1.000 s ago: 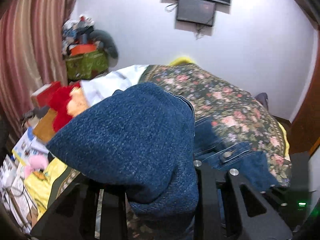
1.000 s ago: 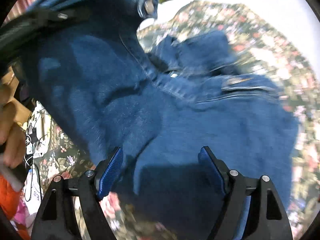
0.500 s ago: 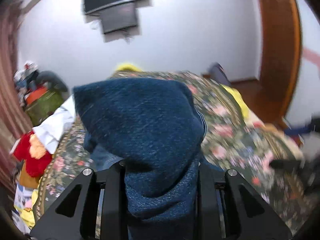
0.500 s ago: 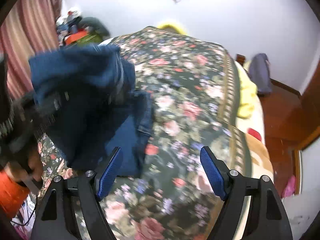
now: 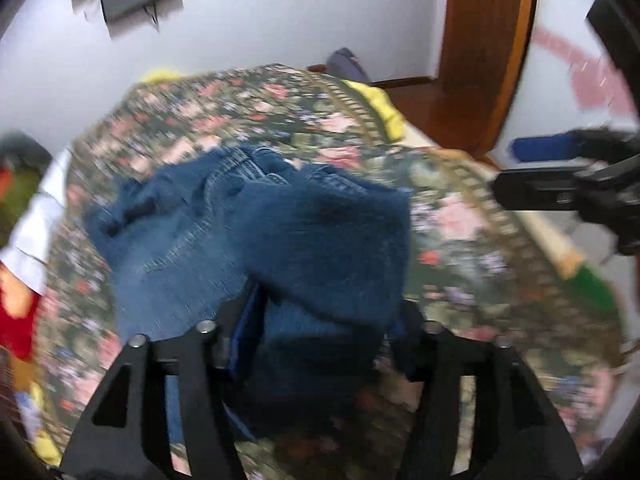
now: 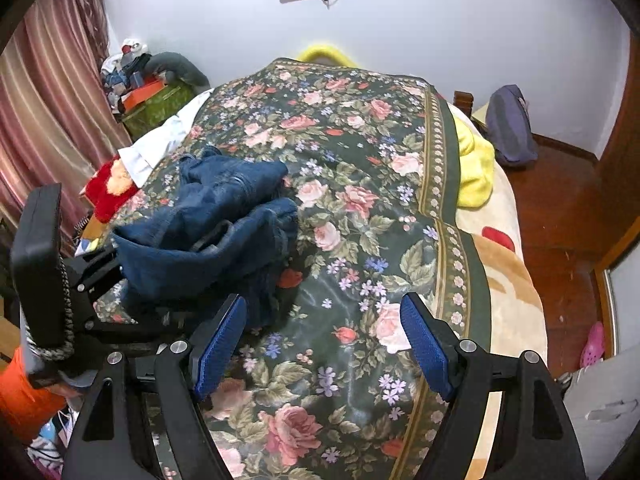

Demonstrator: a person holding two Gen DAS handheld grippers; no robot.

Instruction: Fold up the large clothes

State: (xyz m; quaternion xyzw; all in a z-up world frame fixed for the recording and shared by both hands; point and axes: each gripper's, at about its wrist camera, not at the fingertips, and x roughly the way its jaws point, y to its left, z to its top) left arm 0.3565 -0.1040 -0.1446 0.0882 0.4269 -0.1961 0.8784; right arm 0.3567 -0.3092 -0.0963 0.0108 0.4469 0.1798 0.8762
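The blue denim jeans (image 6: 216,220) lie bunched in a heap on the floral bedspread (image 6: 360,216), at about nine o'clock in the right wrist view, their legs and waistband folded over each other so the full shape cannot be made out. The left gripper (image 5: 320,344) has just been widening its fingers; a thick fold of the jeans still sits between them and drapes over the tips, hiding most of both pads, so whether the pads press on it cannot be told. That view is blurred. The right gripper (image 6: 322,344) hangs over bare bedspread with its blue-padded fingers spread apart and nothing between them. At nine o'clock an orange sleeve (image 6: 24,396) is cut off by the frame edge.
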